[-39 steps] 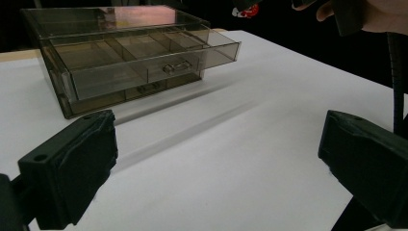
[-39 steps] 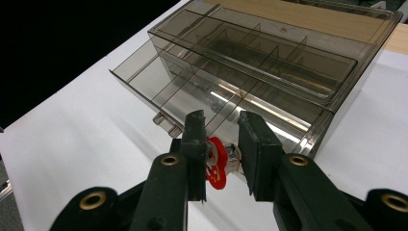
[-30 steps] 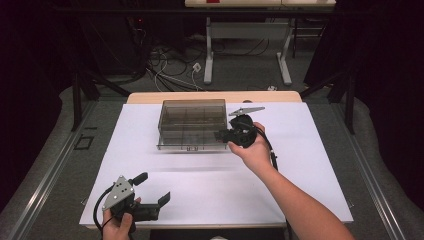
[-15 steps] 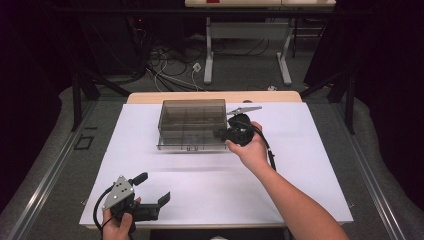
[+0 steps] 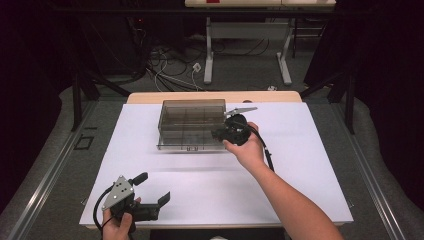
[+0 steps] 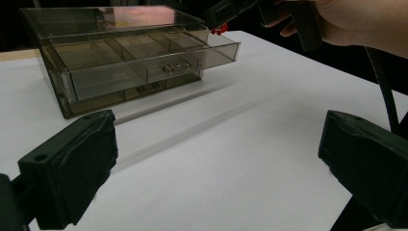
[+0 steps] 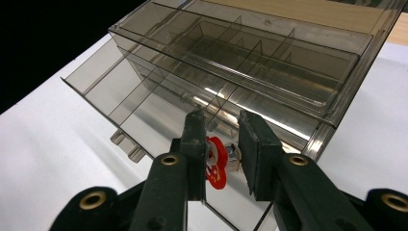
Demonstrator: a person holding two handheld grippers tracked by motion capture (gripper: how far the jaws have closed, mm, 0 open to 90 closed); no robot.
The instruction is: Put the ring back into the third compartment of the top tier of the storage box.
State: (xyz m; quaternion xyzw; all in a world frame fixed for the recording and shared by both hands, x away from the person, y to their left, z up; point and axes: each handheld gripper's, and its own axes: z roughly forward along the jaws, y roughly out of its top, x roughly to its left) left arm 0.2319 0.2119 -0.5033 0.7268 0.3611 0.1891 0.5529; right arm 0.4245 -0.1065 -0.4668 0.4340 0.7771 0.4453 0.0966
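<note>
A smoky see-through drawer box (image 5: 190,112) stands at the back middle of the white table (image 5: 300,150). Its upper drawer (image 7: 144,103) is pulled out, with dividers inside and its compartments bare. My right gripper (image 5: 220,134) hovers over the drawer's right end, shut on a small red piece with a silvery part (image 7: 215,166). That red piece (image 6: 219,30) also shows in the left gripper view, above the drawer's corner. My left gripper (image 5: 153,187) rests at the table's near left corner, wide open with nothing between its jaws, facing the box (image 6: 120,53).
A wooden table edge (image 5: 210,96) shows behind the white sheet. Beyond it lie floor cables (image 5: 175,70) and another table's white legs (image 5: 207,55). The right gripper's black cable (image 5: 267,155) trails along the forearm. Bare white surface spreads between the two grippers.
My right gripper has shifted slightly to the left over the open drawer, still holding the red piece. The left gripper has not moved.
</note>
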